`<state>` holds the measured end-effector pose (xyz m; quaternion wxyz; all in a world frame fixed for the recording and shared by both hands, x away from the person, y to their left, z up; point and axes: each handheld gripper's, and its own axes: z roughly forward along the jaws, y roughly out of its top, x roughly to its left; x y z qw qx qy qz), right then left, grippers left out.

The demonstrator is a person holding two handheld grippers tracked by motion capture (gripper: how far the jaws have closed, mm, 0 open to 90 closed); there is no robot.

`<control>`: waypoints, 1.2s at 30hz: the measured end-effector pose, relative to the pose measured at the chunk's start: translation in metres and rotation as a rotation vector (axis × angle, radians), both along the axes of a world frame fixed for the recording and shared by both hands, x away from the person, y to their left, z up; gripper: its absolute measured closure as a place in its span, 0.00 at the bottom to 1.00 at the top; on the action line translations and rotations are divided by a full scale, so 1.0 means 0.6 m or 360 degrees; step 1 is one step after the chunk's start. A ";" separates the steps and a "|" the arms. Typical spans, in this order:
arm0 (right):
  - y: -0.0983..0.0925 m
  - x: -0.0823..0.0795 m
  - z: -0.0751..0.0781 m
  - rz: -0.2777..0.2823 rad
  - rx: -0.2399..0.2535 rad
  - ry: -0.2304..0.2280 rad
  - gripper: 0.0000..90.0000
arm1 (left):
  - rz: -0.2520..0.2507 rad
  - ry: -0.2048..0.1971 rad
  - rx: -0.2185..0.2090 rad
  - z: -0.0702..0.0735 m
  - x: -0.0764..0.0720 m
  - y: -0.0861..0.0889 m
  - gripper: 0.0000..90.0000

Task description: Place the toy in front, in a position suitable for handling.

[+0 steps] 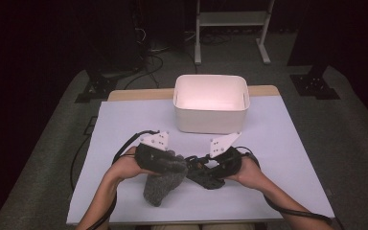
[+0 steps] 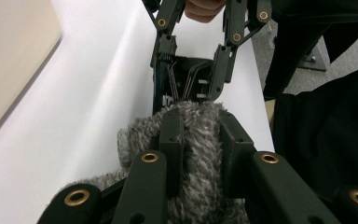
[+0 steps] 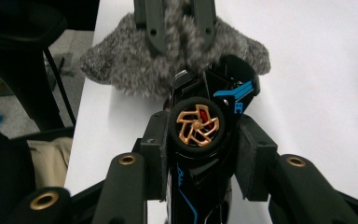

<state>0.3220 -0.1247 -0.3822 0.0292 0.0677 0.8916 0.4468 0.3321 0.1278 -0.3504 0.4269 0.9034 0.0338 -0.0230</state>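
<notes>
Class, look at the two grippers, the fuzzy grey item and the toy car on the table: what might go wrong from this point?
1. The toy car noses into the grey fuzzy cloth; its wheel may snag the fibres.
2. The left gripper pinches only a fold of cloth, which might slip out when lifted.
3. The right gripper and left gripper sit very close, so the jaws may collide before reaching the white bin.

Bin behind sock, car

White-topped table w/ a white bin at its far edge — grey fuzzy cloth near front.
</notes>
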 end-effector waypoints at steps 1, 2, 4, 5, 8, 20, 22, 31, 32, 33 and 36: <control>-0.006 -0.002 0.002 -0.0007 -0.0013 -0.0002 0.65 | -0.0007 -0.0005 0.0003 0.003 0.000 -0.004 0.83; -0.012 -0.004 0.004 -0.0014 -0.0023 -0.0013 0.65 | -0.0012 -0.0009 0.0010 0.006 0.000 -0.008 0.83; -0.024 -0.008 0.008 -0.0023 -0.0049 -0.0012 0.65 | -0.0026 -0.0010 0.0014 0.007 0.000 -0.015 0.83; -0.029 -0.010 0.010 -0.0026 -0.0071 -0.0023 0.65 | -0.0027 -0.0010 0.0024 0.006 0.000 -0.018 0.83; -0.038 -0.015 0.013 -0.0039 -0.0106 -0.0039 0.65 | -0.0036 -0.0001 0.0039 0.002 0.000 -0.025 0.83; -0.062 -0.015 -0.002 -0.0099 -0.0257 -0.0019 0.61 | -0.0098 0.0005 0.0030 0.005 0.001 -0.064 0.82; -0.060 -0.012 -0.005 -0.0094 -0.0245 -0.0004 0.60 | -0.0103 0.0009 0.0035 0.006 0.000 -0.065 0.83; -0.060 -0.020 -0.008 -0.0054 -0.0224 -0.0057 0.62 | -0.0127 -0.0019 0.0045 0.017 -0.005 -0.061 0.82; -0.062 -0.022 -0.008 -0.0058 -0.0217 -0.0064 0.61 | -0.0124 -0.0022 0.0040 0.019 -0.006 -0.060 0.82; -0.064 -0.023 -0.008 -0.0059 -0.0211 -0.0064 0.62 | -0.0114 -0.0031 0.0035 0.023 -0.005 -0.057 0.82; -0.075 -0.026 -0.011 -0.0082 -0.0170 -0.0067 0.62 | -0.0083 -0.0048 0.0058 0.027 -0.001 -0.050 0.82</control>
